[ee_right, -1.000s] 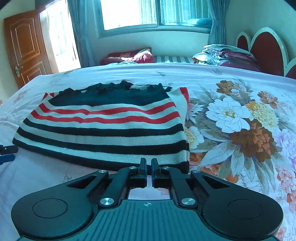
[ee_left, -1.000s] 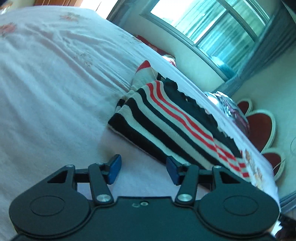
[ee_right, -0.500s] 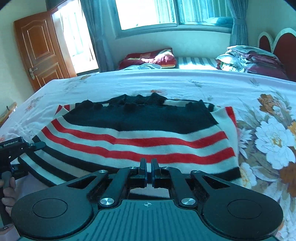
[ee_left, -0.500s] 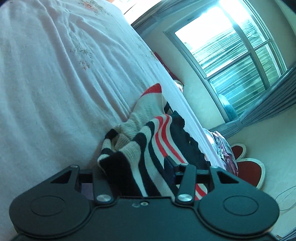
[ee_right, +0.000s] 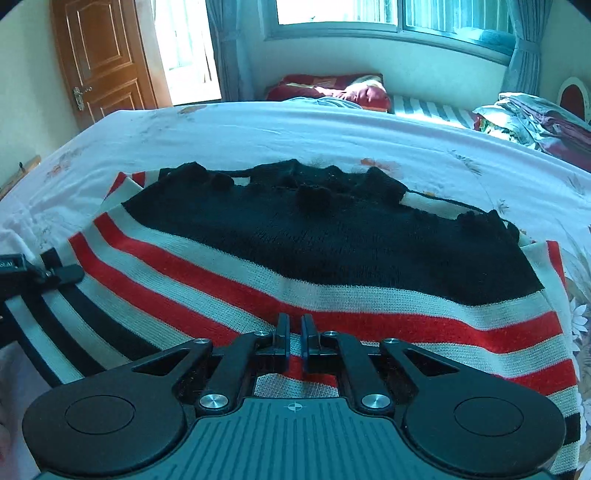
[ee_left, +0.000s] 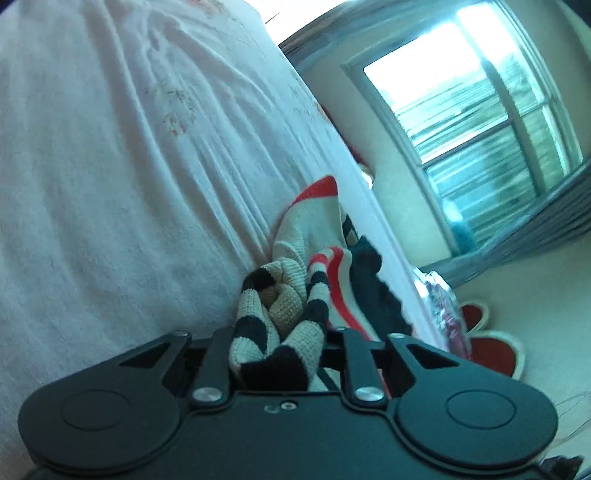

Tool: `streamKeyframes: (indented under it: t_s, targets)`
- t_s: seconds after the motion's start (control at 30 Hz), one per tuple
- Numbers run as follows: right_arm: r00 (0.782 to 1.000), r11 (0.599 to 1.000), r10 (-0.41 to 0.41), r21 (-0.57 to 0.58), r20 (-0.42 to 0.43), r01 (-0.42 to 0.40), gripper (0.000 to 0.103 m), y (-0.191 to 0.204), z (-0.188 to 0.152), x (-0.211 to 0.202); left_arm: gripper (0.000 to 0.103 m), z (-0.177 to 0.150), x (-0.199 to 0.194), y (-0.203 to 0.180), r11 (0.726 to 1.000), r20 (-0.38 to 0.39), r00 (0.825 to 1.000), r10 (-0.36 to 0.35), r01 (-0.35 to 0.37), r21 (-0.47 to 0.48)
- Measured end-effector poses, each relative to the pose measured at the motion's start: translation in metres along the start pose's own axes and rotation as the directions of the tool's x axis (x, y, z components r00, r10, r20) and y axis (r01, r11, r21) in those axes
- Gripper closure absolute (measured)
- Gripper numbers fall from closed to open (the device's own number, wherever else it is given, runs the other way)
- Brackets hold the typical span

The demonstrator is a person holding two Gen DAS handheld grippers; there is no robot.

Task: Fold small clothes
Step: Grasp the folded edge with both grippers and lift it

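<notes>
Meanwhile, the left hand-held gripper (ee_left: pixel 277 354), which a second earlier had hung open short of the black, cream and red striped knitted sweater (ee_right: pixel 314 258), had closed on the garment's bunched corner, cloth bulging between its fingers. The right hand-held gripper (ee_right: pixel 294 339) had kept its jaws nearly together, pinching the near hem, and more of the sweater now lay under it than before. Both near corners seemed to be held, so the fold over toward the black collar edge was probably under way. The sweater rested spread on the white floral bedsheet (ee_right: pixel 332 133) of a bed. Beyond stood a brown wooden door (ee_right: pixel 103 62), a bright window (ee_right: pixel 388 14) with blue curtains, and a pile of folded bedding (ee_right: pixel 535 118).
</notes>
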State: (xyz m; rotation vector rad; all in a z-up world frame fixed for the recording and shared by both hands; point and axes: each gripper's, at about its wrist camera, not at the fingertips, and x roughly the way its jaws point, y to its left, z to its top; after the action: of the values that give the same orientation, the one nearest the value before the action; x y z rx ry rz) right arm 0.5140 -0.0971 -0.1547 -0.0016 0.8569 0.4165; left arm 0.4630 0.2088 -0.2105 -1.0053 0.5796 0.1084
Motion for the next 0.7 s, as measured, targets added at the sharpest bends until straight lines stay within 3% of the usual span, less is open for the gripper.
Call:
streamKeyframes:
  t_s: [0.17, 0.37, 0.47, 0.6, 0.7]
  targets:
    - [1.0, 1.0, 0.002, 0.006, -0.004, -0.002, 0.098, -0.003, 0.001, 0.001, 0.086, -0.001, -0.004, -0.014, 1.0, 0.013, 1.0, 0.003, -0.004, 0.024]
    - [0.998, 0.997, 0.061, 0.054, 0.014, -0.061, 0.098, -0.016, 0.005, -0.008, 0.086, -0.004, -0.021, -0.068, 0.98, 0.023, 0.999, -0.036, 0.031, 0.196]
    - [0.989, 0.979, 0.099, 0.165, 0.11, -0.116, 0.098, -0.051, 0.008, -0.037, 0.086, -0.015, -0.025, -0.114, 0.951, 0.01, 0.999, -0.047, 0.042, 0.306]
    - [0.977, 0.946, 0.059, 0.301, 0.206, -0.121, 0.098, -0.116, 0.006, -0.083, 0.087, -0.051, -0.018, -0.18, 0.904, -0.051, 0.997, -0.06, 0.076, 0.422]
    - [0.968, 0.925, 0.024, 0.362, 0.251, -0.117, 0.098, -0.159, 0.002, -0.114, 0.086, -0.099, -0.001, -0.229, 0.837, -0.127, 0.991, -0.03, 0.094, 0.539]
